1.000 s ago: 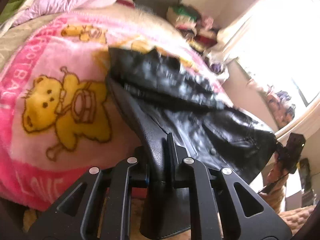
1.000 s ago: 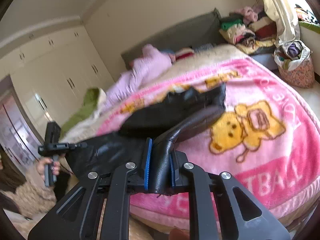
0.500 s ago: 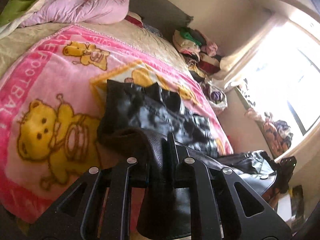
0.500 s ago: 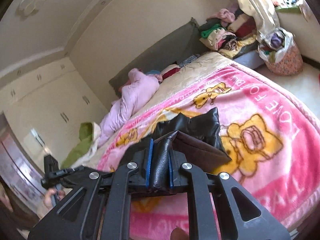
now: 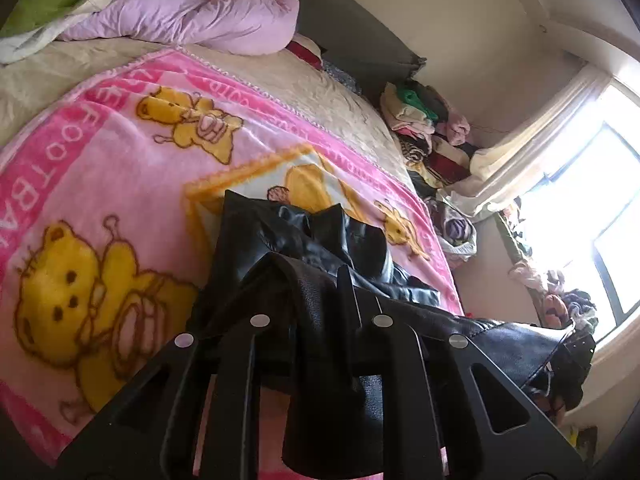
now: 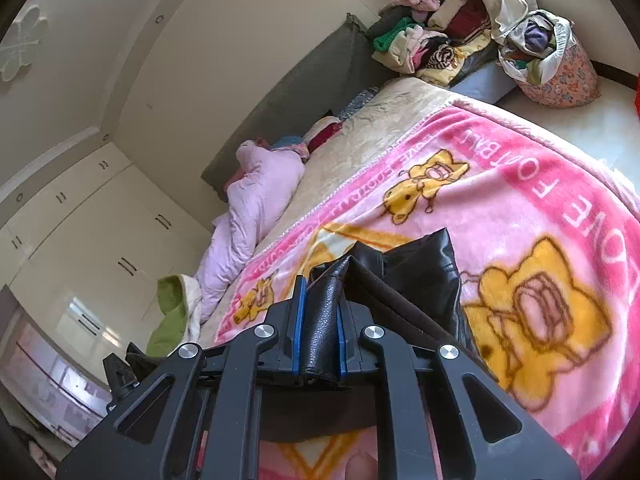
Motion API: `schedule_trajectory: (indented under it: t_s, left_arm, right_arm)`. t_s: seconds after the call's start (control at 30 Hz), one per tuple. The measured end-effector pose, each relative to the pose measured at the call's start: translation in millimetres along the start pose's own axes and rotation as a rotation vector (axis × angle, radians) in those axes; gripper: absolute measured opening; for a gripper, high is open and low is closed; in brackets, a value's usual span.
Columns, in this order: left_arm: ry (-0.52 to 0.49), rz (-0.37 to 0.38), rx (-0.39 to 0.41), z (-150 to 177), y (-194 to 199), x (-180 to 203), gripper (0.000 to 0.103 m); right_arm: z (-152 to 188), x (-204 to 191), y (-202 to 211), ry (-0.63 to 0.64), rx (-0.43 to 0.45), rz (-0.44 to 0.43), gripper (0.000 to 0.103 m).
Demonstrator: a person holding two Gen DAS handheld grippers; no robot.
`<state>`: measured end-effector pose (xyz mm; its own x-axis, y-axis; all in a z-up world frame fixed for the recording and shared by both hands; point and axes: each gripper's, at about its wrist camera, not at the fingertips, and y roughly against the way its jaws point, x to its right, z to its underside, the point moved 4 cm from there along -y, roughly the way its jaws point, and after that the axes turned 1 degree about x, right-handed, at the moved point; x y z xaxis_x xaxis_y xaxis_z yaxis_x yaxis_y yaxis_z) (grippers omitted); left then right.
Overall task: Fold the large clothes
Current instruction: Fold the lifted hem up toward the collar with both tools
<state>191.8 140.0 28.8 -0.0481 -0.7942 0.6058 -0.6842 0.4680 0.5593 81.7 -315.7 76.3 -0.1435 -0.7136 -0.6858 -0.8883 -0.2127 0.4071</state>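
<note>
Leather hides the left gripper (image 5: 316,292) pads; it clamps a fold of the black jacket (image 5: 304,240), as does the right gripper (image 6: 319,320) (blue pads showing). The jacket lies on the pink blanket (image 5: 120,168), long axis toward the headboard. A floral bag (image 6: 556,76) holds clothes.

Pink bear blanket (image 5: 132,184), lilac quilt (image 5: 192,12), clothes pile (image 6: 436,44)
</note>
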Motion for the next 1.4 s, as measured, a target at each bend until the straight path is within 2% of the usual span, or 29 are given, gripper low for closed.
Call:
schedule_trajectory:
  t_s: [0.27,0.43,0.5,0.63,0.77,0.9,1.07,1.27,1.4]
  left_arm:
    - [0.079,-0.011,-0.001,-11.5,-30.8,-18.2,0.012]
    - [0.149,0.032,0.004,-16.1,-46.7,-31.2,0.014]
    - [0.158,0.021,0.009,-16.9,-54.7,-35.6,0.014]
    - [0.149,-0.003,0.021,-17.3,-67.9,-39.2,0.015]
    - [0.13,0.014,0.057,-13.1,-75.0,-42.1,0.015]
    - [0.06,0.003,0.052,-11.6,-78.3,-38.4,0.019]
    - [0.046,0.017,0.046,-14.9,-81.9,-40.3,0.022]
    - [0.037,0.031,0.052,-16.0,-83.9,-39.0,0.032]
    - [0.016,0.016,0.125,-21.5,-69.8,-34.8,0.044]
  right_arm:
    - [-13.8,18.4,-31.6,-0.038,-0.036,0.064,0.012]
    - [-21.1,28.9,-58.0,-0.007,-0.068,0.137,0.012]
    - [-21.4,32.6,-67.1,0.001,-0.077,0.159,0.012]
    - [-20.5,44.4,-84.8,0.0,-0.09,0.208,0.012]
    - [-16.2,52.9,-96.6,0.024,-0.092,0.254,0.012]
    - [-11.5,59.4,-106.6,0.046,-0.099,0.289,0.012]
    - [-10.0,62.3,-116.3,0.046,-0.097,0.317,0.013]
    - [-8.0,65.2,-123.3,0.035,-0.102,0.341,0.017]
    - [-5.7,65.0,-126.4,0.021,-0.105,0.344,0.022]
